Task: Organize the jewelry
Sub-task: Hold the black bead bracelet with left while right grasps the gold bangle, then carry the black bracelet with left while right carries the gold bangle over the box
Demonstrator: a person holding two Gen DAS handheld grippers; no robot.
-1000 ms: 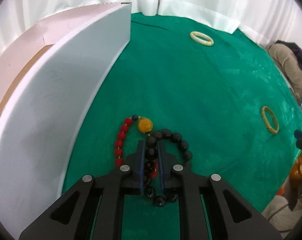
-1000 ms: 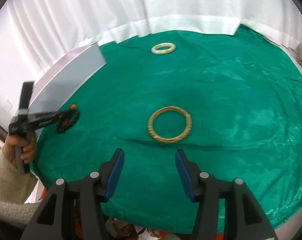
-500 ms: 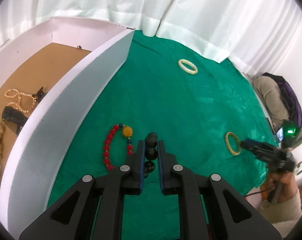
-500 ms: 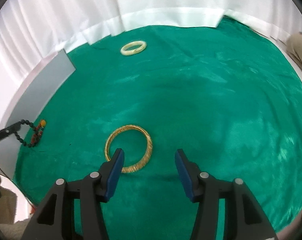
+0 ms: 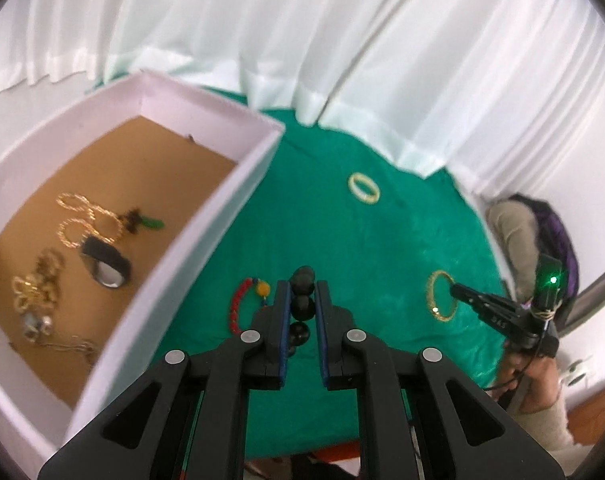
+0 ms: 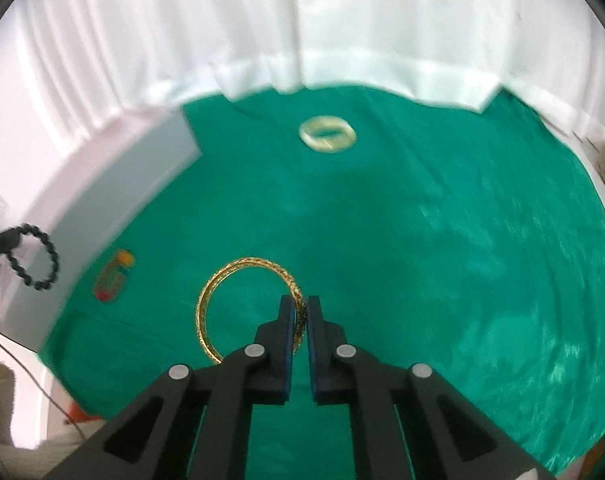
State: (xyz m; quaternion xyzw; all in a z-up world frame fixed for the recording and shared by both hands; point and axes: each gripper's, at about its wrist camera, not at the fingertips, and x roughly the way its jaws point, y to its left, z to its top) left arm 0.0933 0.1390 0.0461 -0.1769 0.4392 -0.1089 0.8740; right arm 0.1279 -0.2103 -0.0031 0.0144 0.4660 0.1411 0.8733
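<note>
My left gripper [image 5: 302,292] is shut on a black bead bracelet [image 5: 302,300] and holds it in the air above the green cloth; the bracelet hangs as a loop in the right wrist view [image 6: 42,256]. My right gripper [image 6: 300,312] is shut on the rim of a gold bangle [image 6: 222,300], tilted up off the cloth; it also shows in the left wrist view [image 5: 436,296]. A red bead bracelet with a yellow bead [image 5: 242,304] lies on the cloth beside the white box [image 5: 230,208]. A cream bangle [image 6: 327,134] lies far back.
The white box has a brown floor holding several gold chains [image 5: 78,220] and a dark pendant [image 5: 106,264]. White curtains [image 5: 302,40] ring the green cloth [image 6: 422,240]. A person's bag and clothing [image 5: 534,232] sit at the right.
My left gripper rose with the black bracelet, bringing the box interior into view. My right gripper moved in, shut on the gold bangle's rim and tilted it up.
</note>
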